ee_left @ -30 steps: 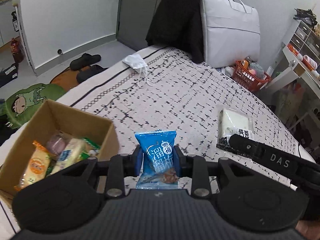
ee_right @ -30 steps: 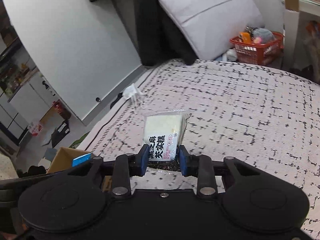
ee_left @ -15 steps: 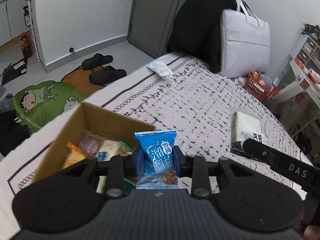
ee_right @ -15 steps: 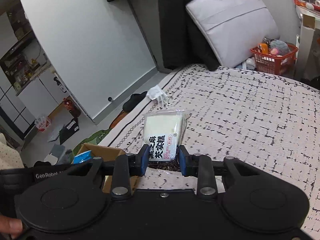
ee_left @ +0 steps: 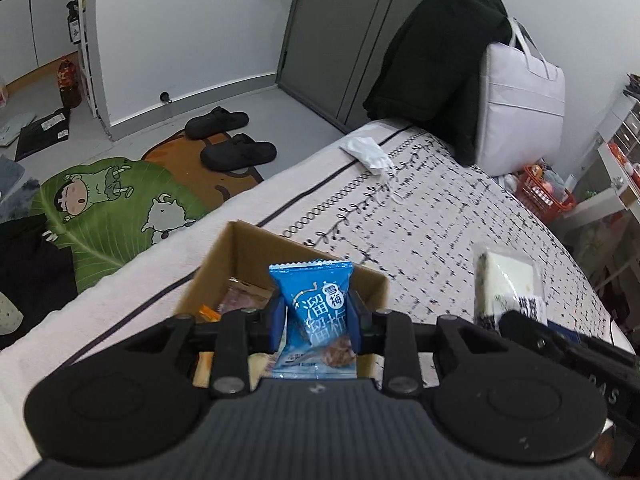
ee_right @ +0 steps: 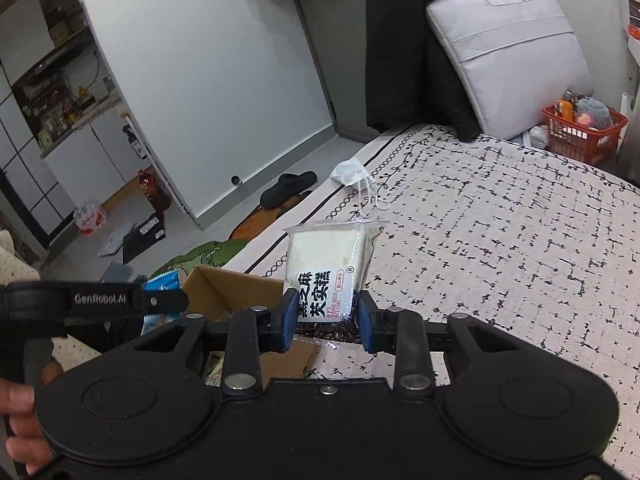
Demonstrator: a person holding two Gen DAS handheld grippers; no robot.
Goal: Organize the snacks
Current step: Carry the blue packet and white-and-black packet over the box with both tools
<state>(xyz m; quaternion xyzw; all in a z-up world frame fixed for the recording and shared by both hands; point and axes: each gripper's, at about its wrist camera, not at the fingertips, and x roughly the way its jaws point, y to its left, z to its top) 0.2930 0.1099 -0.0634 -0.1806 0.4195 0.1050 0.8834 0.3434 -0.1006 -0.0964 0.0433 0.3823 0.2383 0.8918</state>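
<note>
Left gripper [ee_left: 316, 326] has its jaws clamped on a blue plum-candy packet [ee_left: 314, 312], held upright at lower centre over the open cardboard box [ee_left: 240, 248], likely so it can drop in with the snacks already inside. Right gripper [ee_right: 327, 322] pinches a clear-wrapped white sesame rice cake [ee_right: 326, 270] by its lower end, hanging just right of the box, probably next. Packet is glossy, crimped on top.
</note>
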